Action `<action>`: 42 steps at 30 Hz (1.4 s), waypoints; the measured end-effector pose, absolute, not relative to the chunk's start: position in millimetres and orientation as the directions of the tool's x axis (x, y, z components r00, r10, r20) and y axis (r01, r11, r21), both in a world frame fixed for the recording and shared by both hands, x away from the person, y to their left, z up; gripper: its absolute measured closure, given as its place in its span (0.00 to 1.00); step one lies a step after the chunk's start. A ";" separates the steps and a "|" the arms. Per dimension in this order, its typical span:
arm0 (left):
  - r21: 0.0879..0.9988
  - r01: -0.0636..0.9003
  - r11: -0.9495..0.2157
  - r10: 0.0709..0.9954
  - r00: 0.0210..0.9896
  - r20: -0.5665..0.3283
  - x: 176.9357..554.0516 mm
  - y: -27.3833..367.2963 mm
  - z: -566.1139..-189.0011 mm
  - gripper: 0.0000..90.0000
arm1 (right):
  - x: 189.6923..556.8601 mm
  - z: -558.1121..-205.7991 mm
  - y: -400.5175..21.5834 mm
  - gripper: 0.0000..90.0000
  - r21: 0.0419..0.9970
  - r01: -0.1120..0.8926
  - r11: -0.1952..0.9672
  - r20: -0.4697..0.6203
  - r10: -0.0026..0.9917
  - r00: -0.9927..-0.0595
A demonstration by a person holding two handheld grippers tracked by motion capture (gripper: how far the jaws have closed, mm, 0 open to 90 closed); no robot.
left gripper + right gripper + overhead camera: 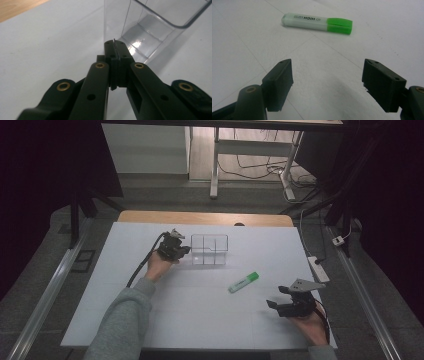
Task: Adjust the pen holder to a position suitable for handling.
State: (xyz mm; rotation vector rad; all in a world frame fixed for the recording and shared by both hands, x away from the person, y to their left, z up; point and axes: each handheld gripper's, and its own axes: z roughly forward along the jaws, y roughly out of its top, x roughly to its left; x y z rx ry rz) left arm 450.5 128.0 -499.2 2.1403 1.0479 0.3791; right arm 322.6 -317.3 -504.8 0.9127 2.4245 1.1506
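A clear plastic box (210,249) with inner dividers stands at the middle of the white table (200,310). My left gripper (186,251) is shut, and its tips rest at the box's left wall. In the left gripper view the closed jaws (115,47) meet right at the lower corner of the box (150,27); I see nothing held between them. A green-capped highlighter (243,282) lies flat to the right of the box. My right gripper (278,297) stands open near the front right, with the highlighter (317,22) ahead of its spread jaws (327,72).
A wooden strip (205,218) runs along the table's far edge. A white power strip (318,268) and cables lie on the floor to the right. A metal rail (45,300) runs along the left side.
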 end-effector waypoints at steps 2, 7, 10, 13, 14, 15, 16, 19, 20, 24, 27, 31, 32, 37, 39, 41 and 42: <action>0.713 0.566 -0.415 0.779 0.625 -0.042 447.5 133.0 -497.6 0.99 | 322.4 -504.6 -317.5 0.27 0.777 0.413 0.474 -0.003 0.660 -0.751; 0.719 0.561 -0.410 0.785 0.619 -0.036 437.0 146.8 -495.8 0.99 | 321.9 -504.6 -317.7 0.27 0.779 0.413 0.471 -0.003 0.662 -0.749; 0.728 0.549 -0.410 0.783 0.621 -0.027 425.3 158.1 -492.8 0.99 | 322.0 -503.7 -317.9 0.27 0.785 0.406 0.468 -0.006 0.661 -0.750; 0.737 0.538 -0.408 0.784 0.621 -0.019 413.3 167.7 -489.5 0.99 | 322.3 -503.2 -317.7 0.27 0.789 0.403 0.463 -0.001 0.658 -0.753; 0.741 0.534 -0.406 0.784 0.621 -0.018 408.6 171.1 -488.8 0.99 | 322.4 -503.0 -317.3 0.27 0.789 0.402 0.464 0.000 0.655 -0.756; 0.743 0.534 -0.403 0.784 0.620 -0.020 402.2 174.6 -488.4 0.99 | 322.6 -503.0 -316.7 0.27 0.790 0.401 0.464 -0.003 0.657 -0.754; 0.743 0.534 -0.403 0.784 0.620 -0.020 402.2 174.6 -488.4 0.99 | 323.0 -502.9 -316.6 0.27 0.790 0.400 0.464 0.000 0.653 -0.757; 0.751 0.528 -0.396 0.777 0.628 -0.032 389.8 178.8 -488.1 0.94 | 324.3 -502.8 -315.7 0.27 0.793 0.397 0.462 0.004 0.649 -0.761; 0.752 0.527 -0.395 0.775 0.631 -0.035 386.2 179.5 -487.6 0.89 | 324.6 -502.7 -315.2 0.27 0.795 0.398 0.458 0.007 0.648 -0.761; 0.767 0.518 -0.379 0.775 0.631 -0.043 367.7 182.3 -483.9 0.63 | 324.7 -502.4 -315.3 0.27 0.797 0.400 0.453 0.012 0.650 -0.760; 0.769 0.523 -0.366 0.779 0.625 -0.055 353.5 186.1 -482.4 0.53 | 324.1 -501.8 -315.6 0.27 0.795 0.402 0.453 0.008 0.656 -0.755; 0.764 0.539 -0.356 0.781 0.620 -0.074 335.0 191.4 -484.4 0.46 | 323.7 -500.9 -315.8 0.27 0.803 0.397 0.444 0.012 0.654 -0.756; 0.761 0.541 -0.358 0.781 0.621 -0.074 330.2 192.3 -485.0 0.43 | 323.1 -500.5 -315.8 0.27 0.806 0.395 0.441 0.010 0.656 -0.754; 0.762 0.524 -0.380 0.774 0.632 -0.048 307.7 195.8 -487.6 0.40 | 321.3 -499.7 -317.3 0.27 0.802 0.399 0.445 0.012 0.656 -0.755; 0.762 0.516 -0.391 0.769 0.638 -0.037 299.6 196.6 -490.0 0.39 | 321.3 -499.5 -318.1 0.27 0.807 0.394 0.440 0.010 0.657 -0.754; 0.757 0.509 -0.410 0.763 0.646 -0.022 291.2 198.3 -492.0 0.38 | 320.8 -498.7 -318.8 0.28 0.806 0.395 0.440 0.008 0.660 -0.752; 0.757 0.505 -0.414 0.761 0.648 -0.016 287.1 199.4 -493.1 0.37 | 320.7 -498.3 -319.2 0.28 0.805 0.394 0.443 0.005 0.660 -0.751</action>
